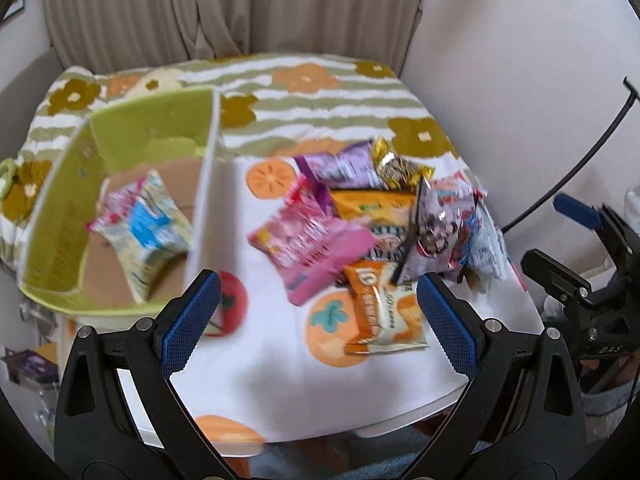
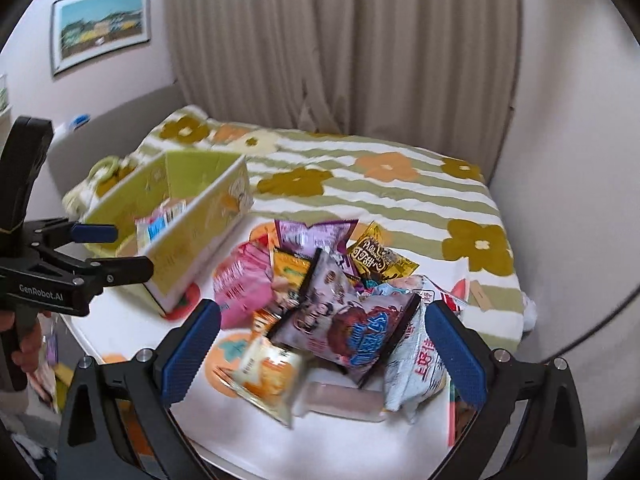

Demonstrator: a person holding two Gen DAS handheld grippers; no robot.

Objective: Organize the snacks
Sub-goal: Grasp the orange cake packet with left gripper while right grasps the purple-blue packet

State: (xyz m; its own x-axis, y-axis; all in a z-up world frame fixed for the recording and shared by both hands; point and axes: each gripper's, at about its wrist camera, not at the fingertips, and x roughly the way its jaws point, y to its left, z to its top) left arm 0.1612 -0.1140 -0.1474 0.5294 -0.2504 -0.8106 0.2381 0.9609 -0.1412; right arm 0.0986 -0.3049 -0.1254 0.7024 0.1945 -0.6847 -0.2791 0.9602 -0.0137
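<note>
A heap of snack packets lies on the white fruit-print tabletop [image 1: 280, 380]: a pink packet [image 1: 312, 240], an orange packet [image 1: 384, 312], a purple one [image 1: 340, 168], a gold one [image 1: 400, 168] and a purple-white bag [image 1: 440, 232]. To the left stands a green box [image 1: 60, 216] with one blue-and-white packet [image 1: 148, 228] inside. My left gripper [image 1: 318, 284] hovers open above the table between box and heap, holding nothing. My right gripper [image 2: 323, 312] is open over the near side of the heap, above the purple-white bag [image 2: 344, 320] and the orange packet [image 2: 268, 376]. Both views are blurred.
A flowered, striped blanket [image 2: 380, 200] lies behind the table, with a beige curtain [image 2: 340, 60] beyond. A framed picture [image 2: 102, 24] hangs on the left wall. A black cable [image 1: 600, 148] curves along the right wall. A hand [image 2: 28, 344] holds the left gripper [image 2: 120, 250].
</note>
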